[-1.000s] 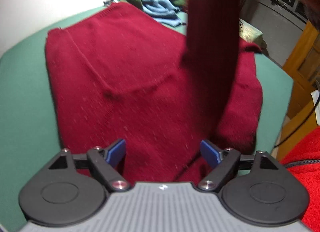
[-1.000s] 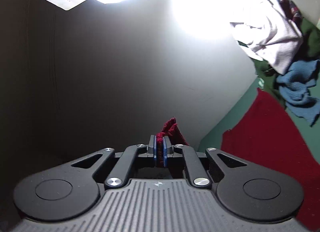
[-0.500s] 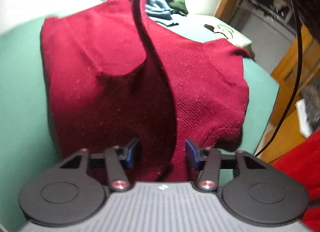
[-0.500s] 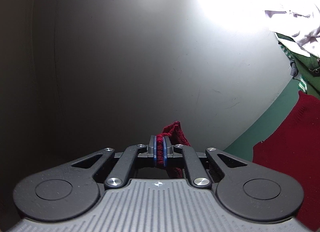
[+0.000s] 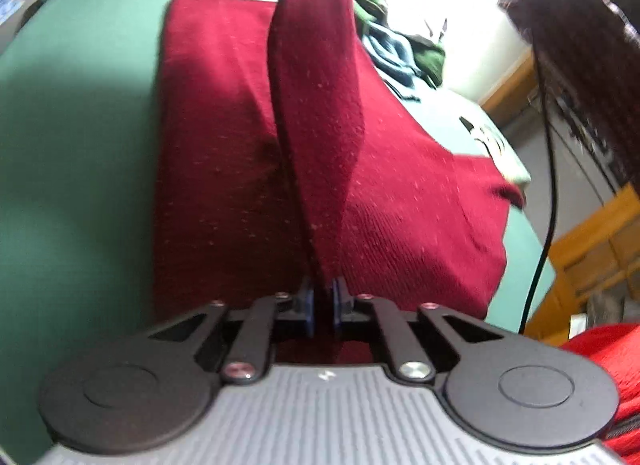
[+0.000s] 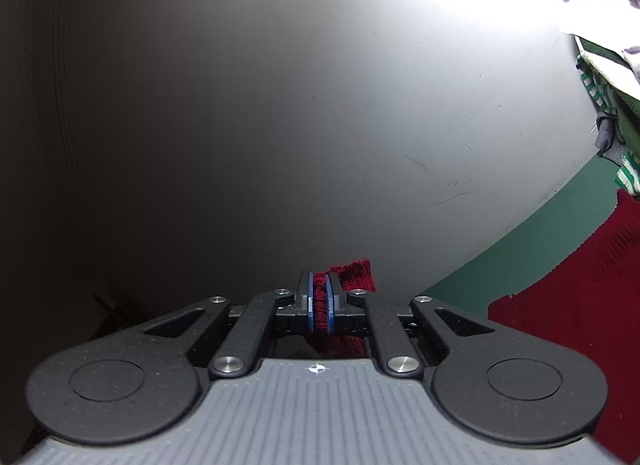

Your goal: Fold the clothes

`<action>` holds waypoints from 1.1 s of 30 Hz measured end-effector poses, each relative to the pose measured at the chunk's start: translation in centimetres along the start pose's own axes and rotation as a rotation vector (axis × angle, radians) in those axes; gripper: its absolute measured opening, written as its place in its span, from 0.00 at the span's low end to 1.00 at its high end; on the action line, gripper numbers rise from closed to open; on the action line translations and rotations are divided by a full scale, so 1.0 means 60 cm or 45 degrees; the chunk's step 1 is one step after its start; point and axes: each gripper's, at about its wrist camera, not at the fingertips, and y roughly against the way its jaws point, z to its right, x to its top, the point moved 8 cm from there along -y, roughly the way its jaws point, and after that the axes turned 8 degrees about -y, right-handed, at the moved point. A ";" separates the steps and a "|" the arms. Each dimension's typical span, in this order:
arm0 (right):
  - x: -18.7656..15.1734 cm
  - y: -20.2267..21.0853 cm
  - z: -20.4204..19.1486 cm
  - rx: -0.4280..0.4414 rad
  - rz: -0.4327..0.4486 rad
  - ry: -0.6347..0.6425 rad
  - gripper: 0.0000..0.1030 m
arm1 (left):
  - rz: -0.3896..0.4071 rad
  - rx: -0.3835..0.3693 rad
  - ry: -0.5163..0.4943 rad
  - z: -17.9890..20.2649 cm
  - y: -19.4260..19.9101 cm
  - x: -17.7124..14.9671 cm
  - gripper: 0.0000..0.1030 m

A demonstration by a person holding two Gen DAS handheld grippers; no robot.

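A dark red sweater (image 5: 224, 169) is being spread on a green table (image 5: 72, 137). One sleeve (image 5: 320, 105) is being held up taut: its lower end is being pinched by the left gripper (image 5: 321, 307) (pads nearly together), its cuff (image 6: 352, 273) clamped in the right gripper (image 6: 319, 307). A pile of clothes (image 5: 404, 53) is lying beyond the sweater.
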 end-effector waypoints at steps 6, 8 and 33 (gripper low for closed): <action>-0.021 -0.062 0.065 -0.127 -0.061 0.034 0.07 | 0.028 0.046 0.083 -0.012 0.008 0.001 0.05; -0.033 -0.077 0.090 -0.185 -0.080 0.034 0.07 | 0.023 0.053 0.108 -0.017 0.007 0.000 0.05; -0.087 -0.231 0.257 -0.658 -0.124 0.325 0.21 | -0.036 0.129 0.064 -0.038 0.003 0.012 0.05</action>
